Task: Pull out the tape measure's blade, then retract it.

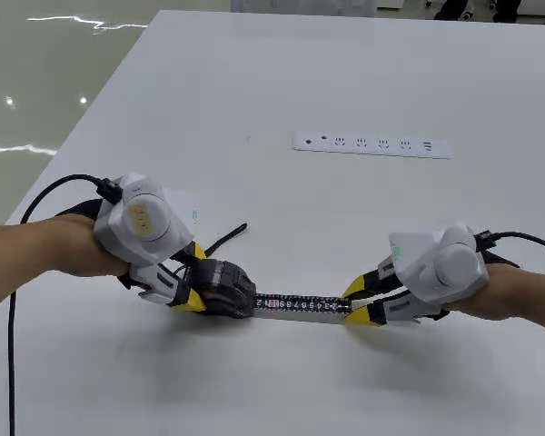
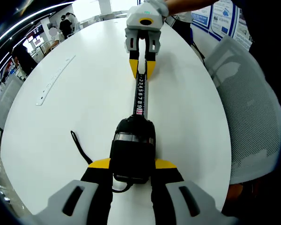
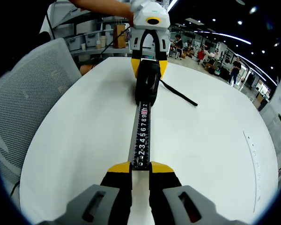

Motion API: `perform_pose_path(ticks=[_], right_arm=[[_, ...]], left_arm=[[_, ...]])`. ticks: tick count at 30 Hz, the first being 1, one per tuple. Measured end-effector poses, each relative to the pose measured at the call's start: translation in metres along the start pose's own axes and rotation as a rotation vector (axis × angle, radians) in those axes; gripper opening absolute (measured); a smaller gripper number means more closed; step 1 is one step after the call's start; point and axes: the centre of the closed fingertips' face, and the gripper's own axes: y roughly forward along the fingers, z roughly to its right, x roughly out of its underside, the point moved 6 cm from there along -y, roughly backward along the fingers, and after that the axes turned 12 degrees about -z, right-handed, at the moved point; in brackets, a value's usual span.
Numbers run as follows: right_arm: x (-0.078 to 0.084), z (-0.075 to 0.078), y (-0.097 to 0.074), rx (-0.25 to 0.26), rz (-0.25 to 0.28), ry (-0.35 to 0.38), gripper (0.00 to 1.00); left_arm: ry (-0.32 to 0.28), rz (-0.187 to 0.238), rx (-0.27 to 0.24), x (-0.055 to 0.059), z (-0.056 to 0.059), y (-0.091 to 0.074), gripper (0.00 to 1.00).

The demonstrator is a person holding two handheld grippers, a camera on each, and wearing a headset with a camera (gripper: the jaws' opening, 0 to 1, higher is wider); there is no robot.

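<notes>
2 grippers closed: left gripper [image 2: 131, 165] clamps the tape measure case [image 2: 132, 145], right gripper [image 3: 140, 168] pinches the blade [image 3: 142, 133] tip (short stretch out). Pull-out step, I judge; next I draw it further, straight.

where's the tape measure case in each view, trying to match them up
Head view: lower left of centre, the tape measure case sits in the left gripper.
Left gripper view: low centre, between that view's own jaws.
Right gripper view: upper centre, at the far end of the table.
Shared landmark: the numbered blade running from the case to the right gripper.
</notes>
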Motion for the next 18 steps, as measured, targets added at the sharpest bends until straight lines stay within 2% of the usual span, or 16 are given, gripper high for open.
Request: perform_pose_path(ticks=[8,18], right_arm=[[0.0024,0.0015,-0.0001,-0.001,-0.003,0.001,0.12],[0.0034,0.0019,-0.0004,0.0,-0.004,-0.001,0.11]], left_arm=[[0.0,0.0,0.0,-0.0031,0.0018,-0.0014,0.26],[0.001,0.001,0.001,-0.0017,0.0,-0.0005,0.26]])
